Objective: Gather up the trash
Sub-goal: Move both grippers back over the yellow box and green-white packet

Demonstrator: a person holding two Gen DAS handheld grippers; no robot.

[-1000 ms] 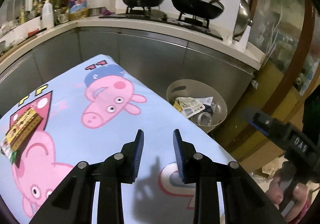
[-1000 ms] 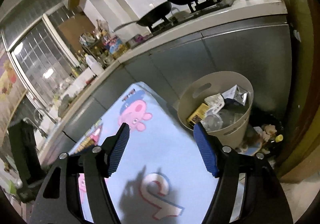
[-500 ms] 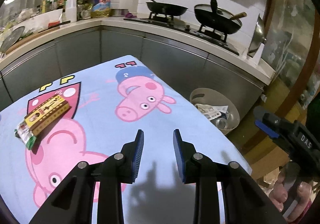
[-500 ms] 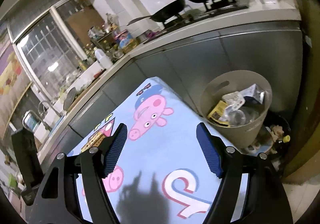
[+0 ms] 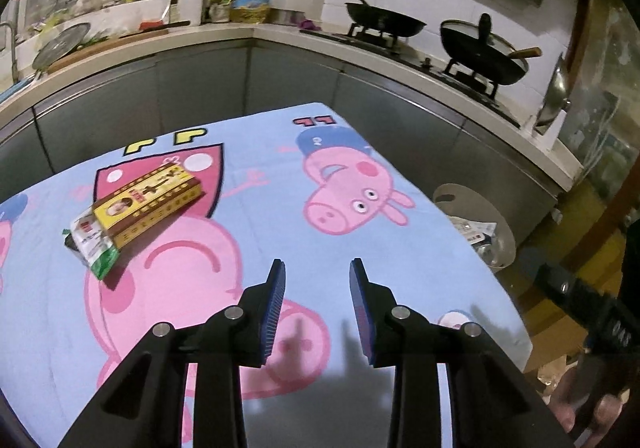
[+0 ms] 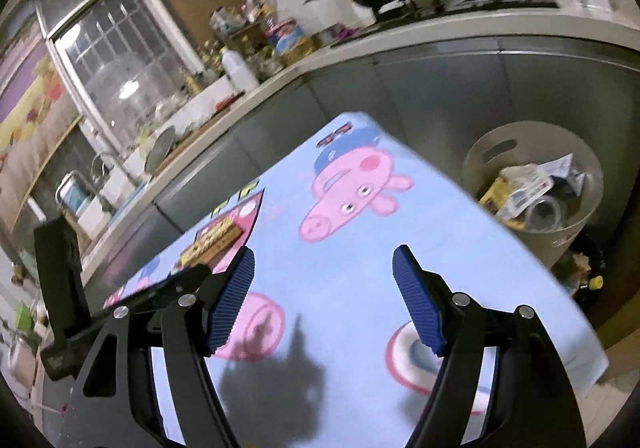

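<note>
A yellow and brown carton (image 5: 150, 198) lies on the blue Peppa Pig tablecloth (image 5: 280, 216), resting on a white and green wrapper (image 5: 94, 244). The carton also shows in the right wrist view (image 6: 212, 242). My left gripper (image 5: 316, 280) is open and empty, above the cloth to the right of the carton. My right gripper (image 6: 322, 288) is wide open and empty over the cloth (image 6: 348, 248). A beige waste bin (image 6: 532, 176) with several pieces of trash stands on the floor beside the table's right edge; it also shows in the left wrist view (image 5: 476, 224).
A grey kitchen counter (image 5: 240, 48) wraps around behind the table, with bottles and a stove with two black pans (image 5: 480, 48). The other gripper's body shows at the right edge of the left wrist view (image 5: 588, 312). Loose litter lies on the floor by the bin (image 6: 588, 272).
Both grippers have swung left, away from the bin and over the table. The carton and wrapper have come nearer the middle of the left wrist view. Both stay open and empty.
</note>
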